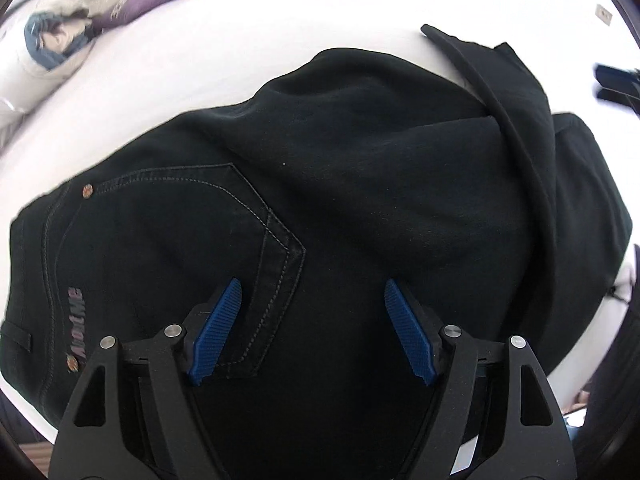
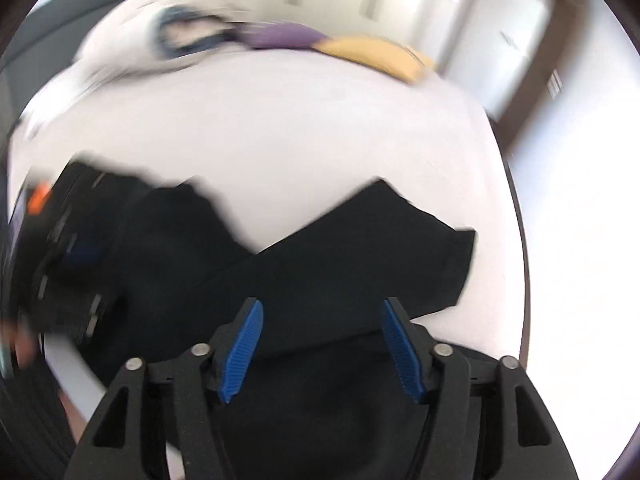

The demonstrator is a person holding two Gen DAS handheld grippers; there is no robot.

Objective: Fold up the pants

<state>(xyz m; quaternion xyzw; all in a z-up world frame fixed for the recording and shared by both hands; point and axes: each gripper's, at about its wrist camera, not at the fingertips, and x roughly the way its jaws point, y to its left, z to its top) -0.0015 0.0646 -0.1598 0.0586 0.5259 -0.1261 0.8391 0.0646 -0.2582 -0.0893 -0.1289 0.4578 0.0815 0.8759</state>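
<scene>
Hovering over black jeans (image 1: pixel 360 184) on a white bed (image 1: pixel 224 64), both claws are empty rn. Left claw (image 1: pixel 312 332) hangs above the seat area w/ its blue pads spread wide, nothing between them, right by the back pocket (image 1: pixel 200 240) w/ its stitching and rivet. Prob lining up to pinch the waist end for the next fold, imo. Right claw (image 2: pixel 322 350) is wide apart too and grips nothing; its view is blurry, so details there are iffy.

Jeans lie flat-ish on the bed, waist toward the left claw's side, legs running off to the right. One leg (image 2: pixel 380 248) is flopped back across the other, hem pointing up and away at an angle, so the long axis isn't straight yet. Pillows (image 1: pixel 132 4) sit at the far end, well apart.
</scene>
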